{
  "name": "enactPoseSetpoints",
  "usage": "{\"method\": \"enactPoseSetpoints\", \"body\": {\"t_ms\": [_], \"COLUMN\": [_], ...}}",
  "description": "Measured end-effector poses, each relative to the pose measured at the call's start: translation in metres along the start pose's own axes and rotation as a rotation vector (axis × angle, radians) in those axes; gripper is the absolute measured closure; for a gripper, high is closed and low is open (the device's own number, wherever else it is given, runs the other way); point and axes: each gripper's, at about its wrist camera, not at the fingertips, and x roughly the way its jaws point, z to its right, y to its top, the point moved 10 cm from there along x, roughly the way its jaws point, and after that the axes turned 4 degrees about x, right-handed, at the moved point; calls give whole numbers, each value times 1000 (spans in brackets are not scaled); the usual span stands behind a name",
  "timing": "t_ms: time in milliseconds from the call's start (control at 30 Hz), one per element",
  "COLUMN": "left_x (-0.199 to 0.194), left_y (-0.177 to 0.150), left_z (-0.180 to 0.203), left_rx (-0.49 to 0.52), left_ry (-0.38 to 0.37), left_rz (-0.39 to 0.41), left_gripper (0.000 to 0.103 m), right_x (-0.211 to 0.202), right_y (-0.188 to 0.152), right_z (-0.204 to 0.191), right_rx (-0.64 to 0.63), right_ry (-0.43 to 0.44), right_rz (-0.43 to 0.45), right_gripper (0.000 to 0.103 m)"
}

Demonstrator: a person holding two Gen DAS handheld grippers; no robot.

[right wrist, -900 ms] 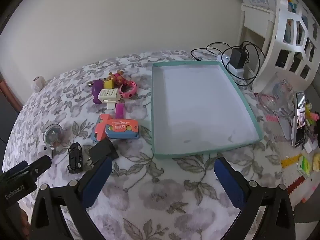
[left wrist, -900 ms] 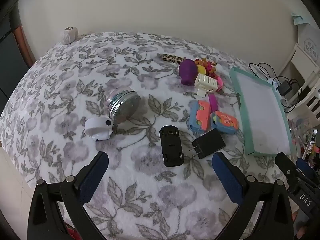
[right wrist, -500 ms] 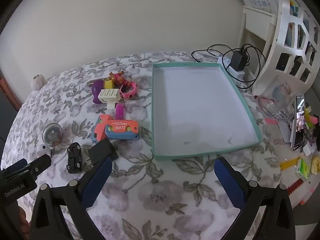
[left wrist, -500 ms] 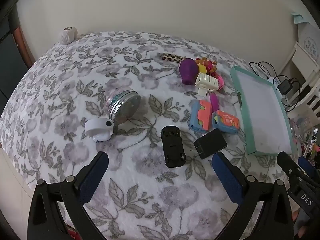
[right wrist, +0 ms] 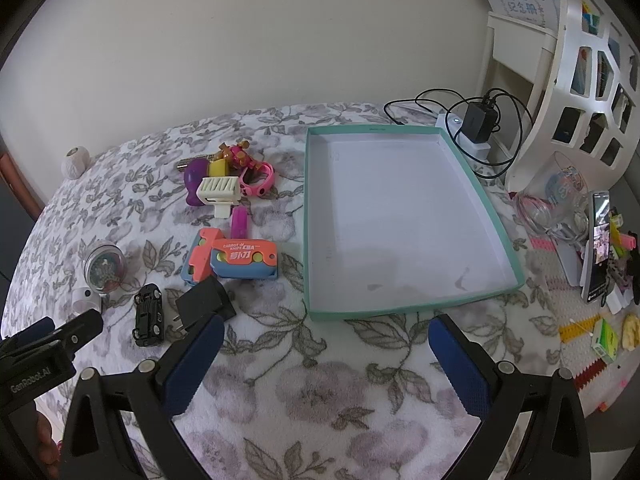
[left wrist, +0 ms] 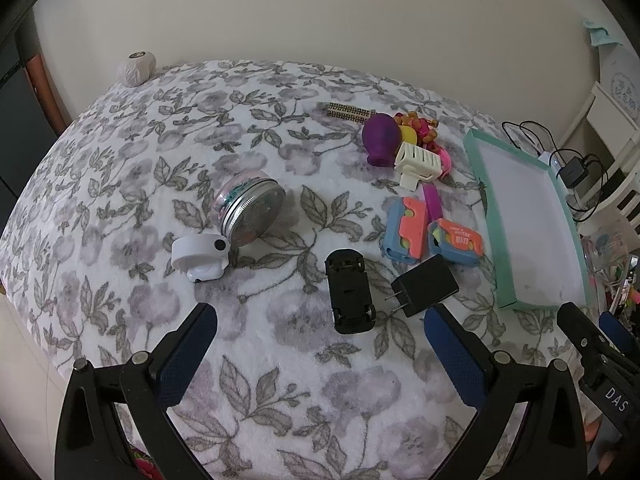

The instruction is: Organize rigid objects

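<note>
Both grippers, left (left wrist: 320, 344) and right (right wrist: 322, 346), hang released, holding nothing. The toy car (left wrist: 350, 290) and charger (left wrist: 424, 286) lie just beside each other (nearly touching), so a wide grab could nudge both. The tray (right wrist: 306, 216) sits empty.

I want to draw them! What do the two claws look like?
Each claw, left and right, is a black frame with silver bolts and two fingers with bumpy blue pads. White letters mark their sides.
</note>
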Motion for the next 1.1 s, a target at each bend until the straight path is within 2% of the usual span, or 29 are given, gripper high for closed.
{"method": "enactPoseSetpoints", "body": {"t_ms": [1100], "left_x": [3], "left_y": [-2], "left_z": [-1], "left_rx": [6], "left_ry": [14], "left_rz": [-29], "left_gripper": [0], "right_x": [1], "right_y": [0], "right_z": [-1], "right_rx": [-1], "right_ry": [2], "right_rz": [-7], "right_gripper": [0]}}
